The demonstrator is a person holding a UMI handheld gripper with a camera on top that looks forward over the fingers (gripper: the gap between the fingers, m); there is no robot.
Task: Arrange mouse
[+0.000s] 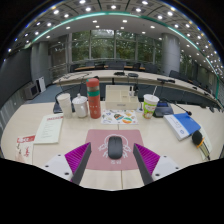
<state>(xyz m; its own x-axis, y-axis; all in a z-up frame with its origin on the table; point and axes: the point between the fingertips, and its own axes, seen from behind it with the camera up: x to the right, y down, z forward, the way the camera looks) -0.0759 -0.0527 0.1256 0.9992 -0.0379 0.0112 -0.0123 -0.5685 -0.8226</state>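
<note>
A dark grey mouse (pixel 115 147) lies on a pink mouse mat (pixel 112 133) on the beige table (pixel 40 112). My gripper (pixel 112 157) is low over the table with its fingers spread wide. The mouse stands between the two magenta pads (pixel 76 155), with a clear gap at each side. Neither finger touches it. The mat extends beyond the mouse toward the middle of the table.
Beyond the mat stand a tall red and green can stack (pixel 93 98), a white cup (pixel 65 102) and a green-lidded cup (pixel 149 104). Papers (pixel 36 128) lie to the left. A blue-white box (pixel 183 124) and a black object (pixel 197 138) lie to the right.
</note>
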